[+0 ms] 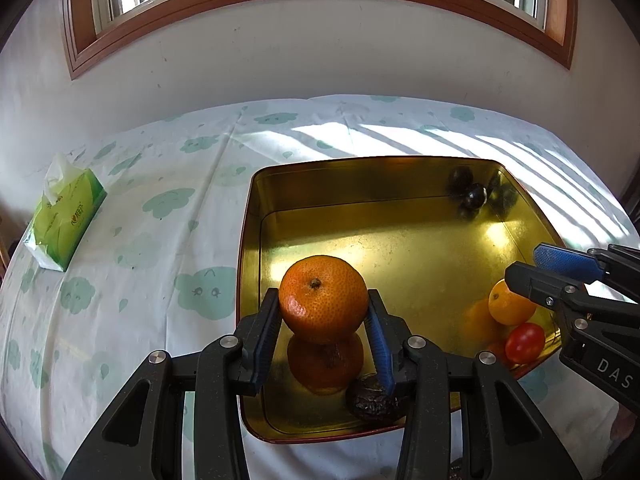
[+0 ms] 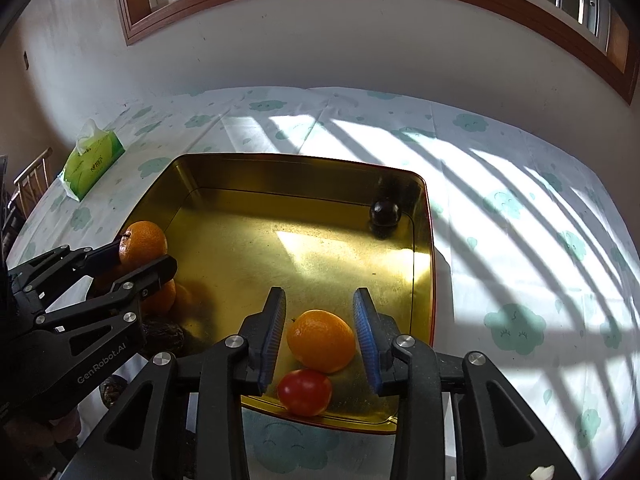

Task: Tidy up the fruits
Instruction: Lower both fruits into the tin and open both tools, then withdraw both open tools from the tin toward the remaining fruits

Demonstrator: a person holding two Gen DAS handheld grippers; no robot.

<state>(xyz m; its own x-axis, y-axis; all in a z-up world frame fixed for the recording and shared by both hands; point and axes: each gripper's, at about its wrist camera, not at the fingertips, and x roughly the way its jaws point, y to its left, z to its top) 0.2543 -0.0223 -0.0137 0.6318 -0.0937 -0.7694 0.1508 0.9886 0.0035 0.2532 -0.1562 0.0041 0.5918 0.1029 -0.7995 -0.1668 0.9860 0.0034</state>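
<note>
Over the tin's near-left corner: left gripper (image 1: 323,322) clamped on a mandarin (image 1: 323,299); right gripper (image 2: 320,336) spread wide, gripping nothing.

Mandarin is round, pebbled and glossy, stem up, pinched between ribbed blue pads (image 1: 379,350) above the floor of the tin (image 1: 400,240), which mirrors it. Tin is square, round-cornered, polished gold metal with a red outer rim, on a cloud-print tablecloth (image 1: 160,220). Right pads flank a smoother orange (image 2: 321,340) without touching it; a shiny red tomato (image 2: 305,392) sits against it at the near wall. A black glossy ball-shaped fruit (image 2: 385,213) lies in the far-right corner. Left view alone shows clearly a dark wrinkled fruit (image 1: 372,400) beside the mandarin's reflection; right view shows it only partly. A green tissue pack (image 1: 66,220) lies well apart, far left.
</note>
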